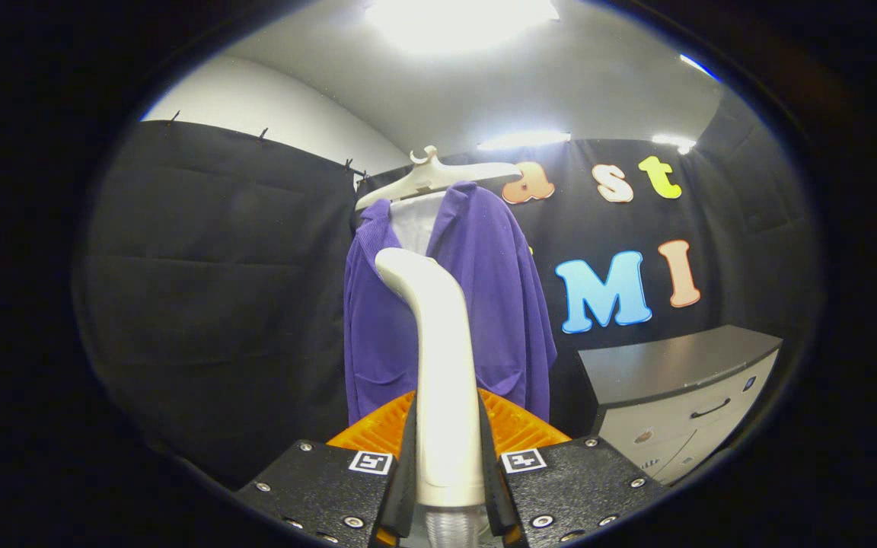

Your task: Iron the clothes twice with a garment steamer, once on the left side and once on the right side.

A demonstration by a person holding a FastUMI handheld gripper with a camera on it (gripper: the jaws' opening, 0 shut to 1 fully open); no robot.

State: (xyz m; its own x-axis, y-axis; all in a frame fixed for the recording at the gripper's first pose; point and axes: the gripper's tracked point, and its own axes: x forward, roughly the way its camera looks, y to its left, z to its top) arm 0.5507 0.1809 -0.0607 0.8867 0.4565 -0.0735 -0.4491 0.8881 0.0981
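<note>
A purple garment hangs on a white hanger against the black cloth wall, with a white lining showing at its open collar. My gripper is shut on the white garment steamer, both fingers pressing its handle from the sides. The steamer stands upright between the fingers, and its curved head points at the garment's upper middle, near the collar. I cannot tell whether the head touches the cloth. Orange finger parts show behind the handle.
A cabinet with a dark grey top and white drawers stands to the right of the garment. Black cloth walls close the booth on the left and behind. Bright ceiling lights shine overhead.
</note>
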